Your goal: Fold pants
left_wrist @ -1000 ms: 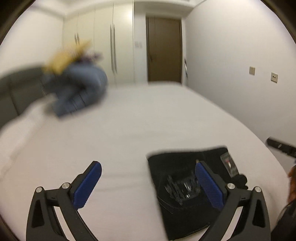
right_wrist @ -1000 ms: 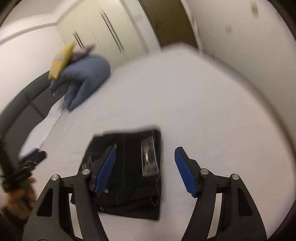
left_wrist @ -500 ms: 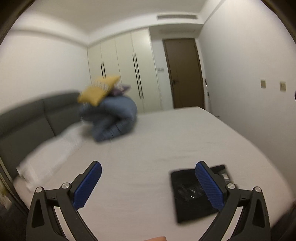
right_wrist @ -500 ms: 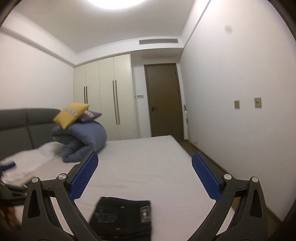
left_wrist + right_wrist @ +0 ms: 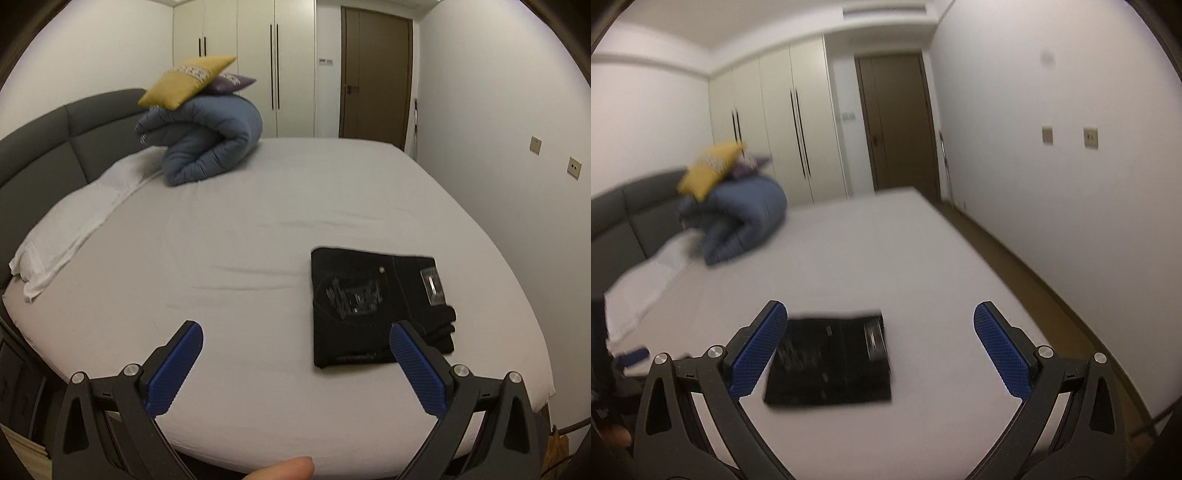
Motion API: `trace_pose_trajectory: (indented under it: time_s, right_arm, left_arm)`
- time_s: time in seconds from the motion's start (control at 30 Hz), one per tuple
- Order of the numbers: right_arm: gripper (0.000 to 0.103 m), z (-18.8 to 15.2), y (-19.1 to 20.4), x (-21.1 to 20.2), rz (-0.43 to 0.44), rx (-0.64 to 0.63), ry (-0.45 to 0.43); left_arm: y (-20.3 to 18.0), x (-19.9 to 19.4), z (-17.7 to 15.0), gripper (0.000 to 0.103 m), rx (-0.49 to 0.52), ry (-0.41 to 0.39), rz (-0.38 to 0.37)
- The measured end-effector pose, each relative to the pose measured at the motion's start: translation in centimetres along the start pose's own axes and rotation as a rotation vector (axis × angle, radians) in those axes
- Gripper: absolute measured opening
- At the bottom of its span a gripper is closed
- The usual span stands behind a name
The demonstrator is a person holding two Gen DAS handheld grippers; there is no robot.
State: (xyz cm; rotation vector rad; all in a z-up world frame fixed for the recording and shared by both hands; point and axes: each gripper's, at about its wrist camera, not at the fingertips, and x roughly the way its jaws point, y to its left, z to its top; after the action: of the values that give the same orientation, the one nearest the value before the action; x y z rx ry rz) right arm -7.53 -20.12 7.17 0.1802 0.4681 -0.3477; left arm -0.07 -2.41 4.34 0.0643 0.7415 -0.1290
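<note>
Two grippers are up over the bed and neither one has cloth in it. On the left wrist view, the left gripper (image 5: pixel 295 334) has its blue-padded fingers (image 5: pixel 173 373) spread wide apart, nothing between them but grey sheet. The black pants (image 5: pixel 373 306) lie folded into a compact rectangle on the bed (image 5: pixel 240 229), flat on the sheet, toward the bed's right side and near its close edge. A pale printed patch faces up on the top layer, a small metal button sits above it, and a label shows at the right. A bit of dark fabric sticks out at the bundle's lower right corner. The left gripper's right finger overlaps the pants' lower right edge in this view; whether it touches the cloth, I cannot tell.

Over to the right wrist camera, blurred: the right gripper (image 5: pixel 879 334) is just as wide open, and the folded pants (image 5: pixel 831 362) sit low between its fingers (image 5: pixel 1004 354), nearer the left one, apart from both pads as far as the blur allows.

Up at the head of the bed, well away from the pants, a rolled blue duvet (image 5: pixel 207 144) carries a yellow cushion (image 5: pixel 184 81) and a purple one (image 5: pixel 231 81) on top. A white pillow (image 5: pixel 74 225) lies along the grey headboard (image 5: pixel 48 147). A fingertip (image 5: pixel 284 469) pokes in at the bottom edge.
</note>
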Motion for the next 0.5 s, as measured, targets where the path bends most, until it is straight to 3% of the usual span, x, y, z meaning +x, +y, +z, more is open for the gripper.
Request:
trace_pose_trajectory:
  time_s: [0.17, 0.5]
  right_arm:
    - [0.103, -2.9, 0.4, 2.4, -0.039, -0.013, 0.153]
    - [0.103, -5.5, 1.4, 6.5, -0.049, -0.039, 0.256]
  left_arm:
    - [-0.1, 1.1, -1.3, 0.103, -0.008, 0.047, -0.014]
    - [0.3, 2.4, -2.4, 0.103, -0.001, 0.093, -0.018]
